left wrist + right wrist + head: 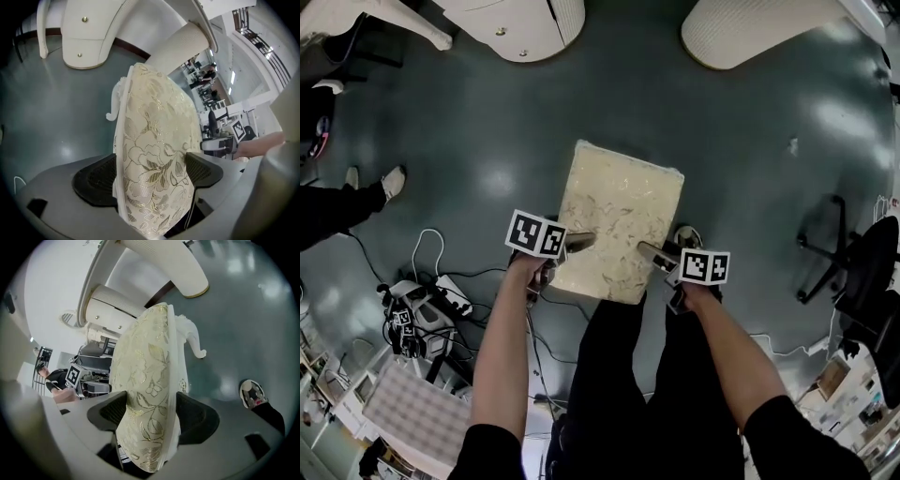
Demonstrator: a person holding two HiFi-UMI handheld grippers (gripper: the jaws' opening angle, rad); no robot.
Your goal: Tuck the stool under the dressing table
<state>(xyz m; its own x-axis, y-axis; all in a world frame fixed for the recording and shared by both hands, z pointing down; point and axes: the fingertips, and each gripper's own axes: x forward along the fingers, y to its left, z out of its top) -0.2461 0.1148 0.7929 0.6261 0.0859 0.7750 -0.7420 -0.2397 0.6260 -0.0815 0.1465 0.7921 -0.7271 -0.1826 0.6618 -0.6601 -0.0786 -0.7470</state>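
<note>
Head view: the stool (619, 225) stands on the grey floor (487, 131) in the middle of the frame, its floral cushion facing up; the dressing table (520, 28) shows only as white pieces along the upper edge, well apart from the stool, with bare floor between them; your left tongs (579, 241) sit at the cushion's lower left edge and your right tongs (654, 253) at its lower right edge, both reaching in from below.

Left gripper view: the left tongs stand spread wide with the cushion's edge between the two black pads; the fabric fills the gap nearly from pad to pad, yet I judge this a loose straddle and not a clamp; a curled white leg (114, 101) of the stool shows upper left of the cushion, and the dressing table lies beyond at the top of the frame.

Right gripper view: the right tongs are likewise wide apart round the cushion's other edge (145, 380), the pads beside the fabric without a clear squeeze; a shoe (253, 394) shows at lower right.

Progress, as I read it: nothing is tucked yet; you are placed for the grasp only; left to do are closing both tongs, moving the stool up the frame into the opening under the dressing table, and letting go.
</note>
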